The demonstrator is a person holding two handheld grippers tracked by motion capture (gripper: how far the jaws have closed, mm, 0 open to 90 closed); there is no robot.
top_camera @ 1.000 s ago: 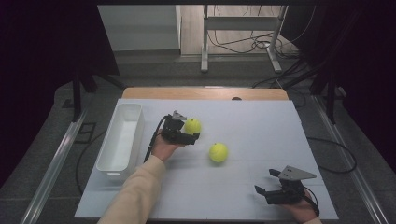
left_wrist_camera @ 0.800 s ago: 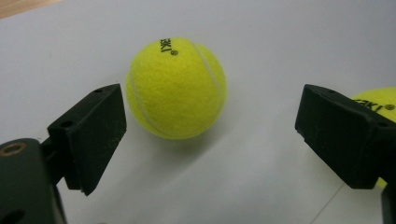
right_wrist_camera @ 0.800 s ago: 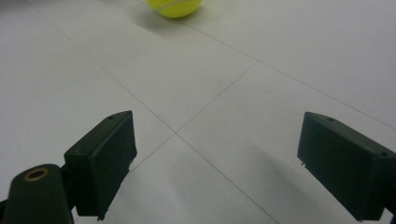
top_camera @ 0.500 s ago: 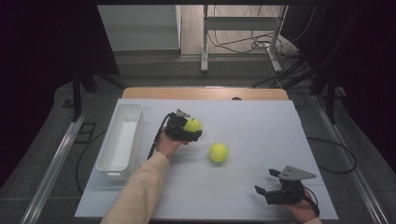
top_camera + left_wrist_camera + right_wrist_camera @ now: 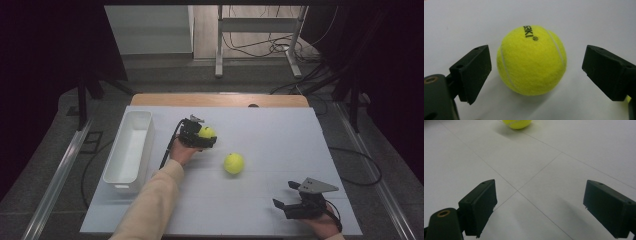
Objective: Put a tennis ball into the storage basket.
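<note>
Ball (image 5: 531, 60) sits on the white table (image 5: 280, 135), bracketed by the left gripper (image 5: 206, 138) — jaws spread, neither touching the felt, so not yet grasped. Second ball (image 5: 233, 163) lies mid-table, untouched; bin (image 5: 116, 176) looks empty. Right gripper (image 5: 290, 206) idles open near the front edge. Balls fuzzy, seamed, round; bin smooth plastic, oblong.

Two yellow tennis balls lie on the worktop (image 5: 280, 135): the far ball (image 5: 206, 132) and the near ball (image 5: 233, 163). One white bin (image 5: 120, 170) stands at the left. Two grippers are there, the left gripper (image 5: 207, 141) and the right gripper (image 5: 281, 205).
</note>
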